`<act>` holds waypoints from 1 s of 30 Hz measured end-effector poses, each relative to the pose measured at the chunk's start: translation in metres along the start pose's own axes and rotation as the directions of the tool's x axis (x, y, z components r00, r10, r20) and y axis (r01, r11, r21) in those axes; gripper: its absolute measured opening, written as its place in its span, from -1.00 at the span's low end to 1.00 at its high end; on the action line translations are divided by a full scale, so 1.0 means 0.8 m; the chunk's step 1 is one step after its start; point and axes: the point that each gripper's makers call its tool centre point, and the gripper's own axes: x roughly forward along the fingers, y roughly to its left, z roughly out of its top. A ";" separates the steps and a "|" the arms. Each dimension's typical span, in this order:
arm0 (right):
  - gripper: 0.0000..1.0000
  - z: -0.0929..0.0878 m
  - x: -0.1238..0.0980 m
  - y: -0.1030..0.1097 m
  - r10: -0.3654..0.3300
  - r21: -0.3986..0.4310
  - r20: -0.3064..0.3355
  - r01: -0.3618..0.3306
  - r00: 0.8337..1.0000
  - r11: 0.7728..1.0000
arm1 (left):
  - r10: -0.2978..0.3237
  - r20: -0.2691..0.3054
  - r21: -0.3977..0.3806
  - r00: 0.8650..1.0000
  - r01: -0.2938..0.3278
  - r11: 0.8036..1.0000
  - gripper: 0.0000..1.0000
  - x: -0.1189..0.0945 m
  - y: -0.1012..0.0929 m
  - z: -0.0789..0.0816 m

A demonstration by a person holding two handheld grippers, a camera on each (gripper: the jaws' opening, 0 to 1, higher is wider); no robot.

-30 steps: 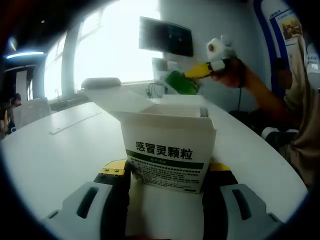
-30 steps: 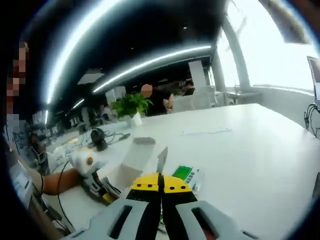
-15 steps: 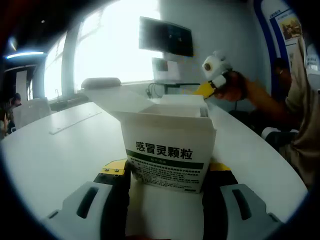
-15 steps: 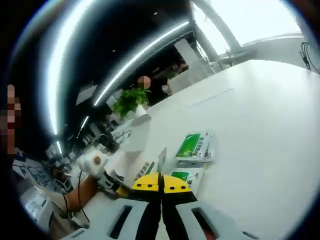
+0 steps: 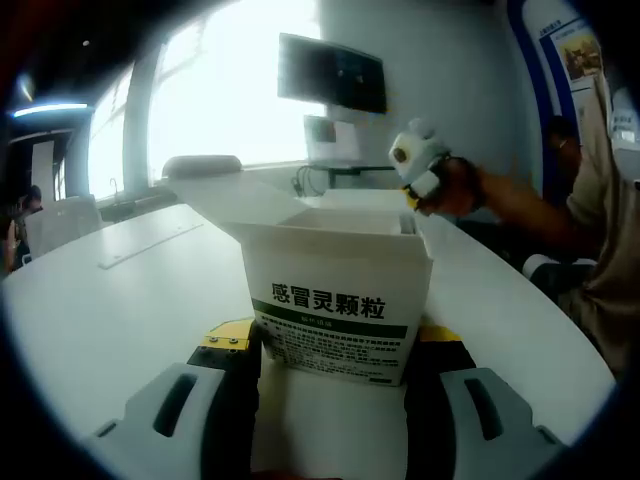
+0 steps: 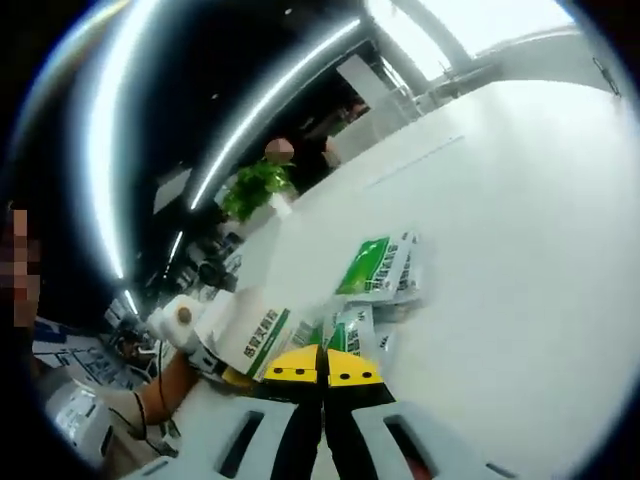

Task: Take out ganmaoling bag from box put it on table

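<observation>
I have the box (image 5: 335, 300) pinched between my left gripper (image 5: 333, 385) jaws, upright on the white table (image 5: 110, 290) with its flaps open at the top, so it stays put while the other hand works. In the left gripper view my right gripper (image 5: 420, 165) hovers just past the box's far right corner.

In the right gripper view the right gripper (image 6: 322, 385) jaws are pressed together on a green-and-white bag (image 6: 350, 330) (I judge this the one in hand, though the contact is partly hidden). The bag points away from me, long axis along the jaws. Another bag (image 6: 385, 268) lies flat on the table just beyond it, so this one likely goes down beside it.
</observation>
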 end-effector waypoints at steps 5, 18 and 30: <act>-1.00 0.001 0.003 -0.005 -0.033 -0.042 0.000 0.033 0.999 0.999 | 0.000 0.000 0.000 1.000 0.000 1.000 -0.02 0.000 0.000 0.000; -0.91 0.012 -0.003 -0.021 -0.181 -0.278 0.054 0.189 0.982 0.942 | 0.000 0.000 0.000 1.000 0.000 1.000 -0.02 0.002 0.000 0.001; -0.87 0.033 -0.022 -0.034 -0.258 -0.366 0.129 0.287 0.958 0.885 | 0.000 -0.001 0.001 1.000 0.000 1.000 -0.02 0.002 0.000 0.001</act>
